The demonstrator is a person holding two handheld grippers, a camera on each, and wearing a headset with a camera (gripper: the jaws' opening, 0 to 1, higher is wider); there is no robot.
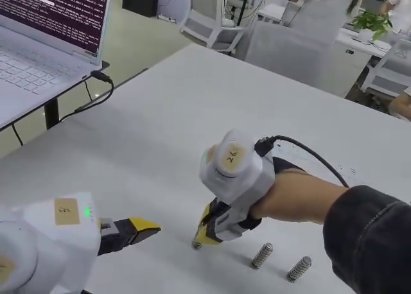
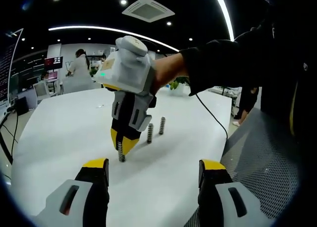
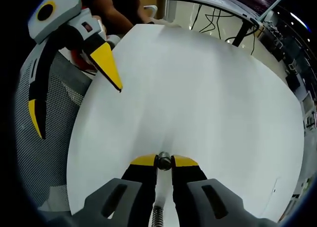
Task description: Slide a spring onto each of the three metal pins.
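Observation:
My right gripper (image 1: 201, 237) points down at the white table (image 1: 192, 114), held by a hand in a dark sleeve. Its yellow-tipped jaws are shut on an upright spring (image 2: 121, 152) whose lower end touches the table. In the right gripper view a round metal end (image 3: 164, 161) sits pinched between the tips, with coils (image 3: 157, 216) running back between the jaws. Two more springs (image 1: 261, 255) (image 1: 299, 268) stand upright to its right. My left gripper (image 1: 138, 228) is low at the left, open (image 2: 154, 165), facing the right gripper (image 2: 126, 133) from a short distance.
An open laptop (image 1: 45, 37) on a side stand is at the upper left, its black cable (image 1: 96, 95) hanging beside the table edge. A grey mesh chair (image 2: 257, 152) is close to the table's near side. Desks, chairs and people are further back.

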